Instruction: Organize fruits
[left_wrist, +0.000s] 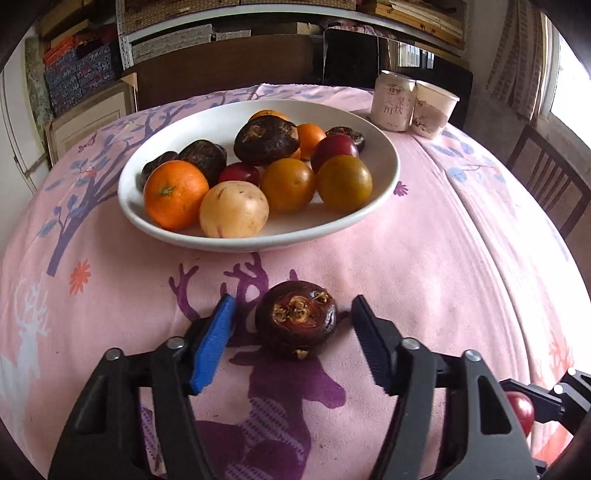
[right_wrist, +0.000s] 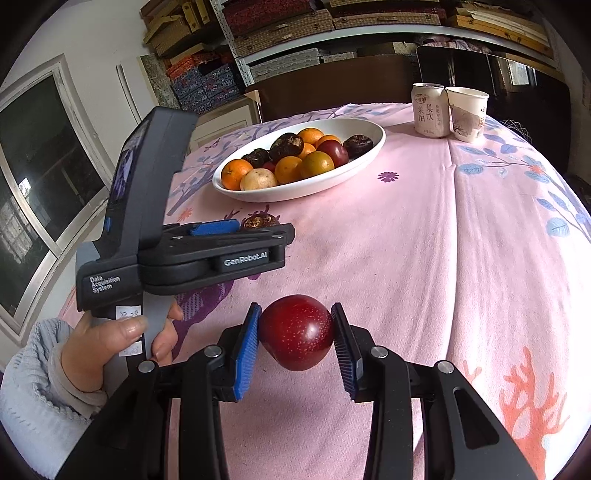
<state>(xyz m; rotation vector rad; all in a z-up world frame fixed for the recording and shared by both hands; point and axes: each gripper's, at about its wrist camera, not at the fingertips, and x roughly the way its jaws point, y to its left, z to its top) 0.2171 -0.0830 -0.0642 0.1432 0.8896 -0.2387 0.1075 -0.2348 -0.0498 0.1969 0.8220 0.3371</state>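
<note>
A white oval bowl (left_wrist: 384, 147) holds several oranges, dark brown fruits, red plums and a pale yellow fruit; it also shows in the right wrist view (right_wrist: 373, 142). My left gripper (left_wrist: 293, 314) is open, its jaws on either side of a dark brown fruit (left_wrist: 297, 319) lying on the cloth, with gaps both sides. My right gripper (right_wrist: 295, 332) is shut on a red plum (right_wrist: 297, 330). The left gripper (right_wrist: 255, 227) and the brown fruit (right_wrist: 260, 221) show in the right wrist view. The plum (left_wrist: 521, 410) shows at the left view's right edge.
A pink patterned tablecloth (right_wrist: 424, 240) covers the table. A drink can (right_wrist: 430, 109) and a paper cup (right_wrist: 467, 112) stand at the far right, also in the left wrist view (left_wrist: 393, 105). A wooden chair (left_wrist: 546, 181) stands to the right. Shelves with boxes are behind.
</note>
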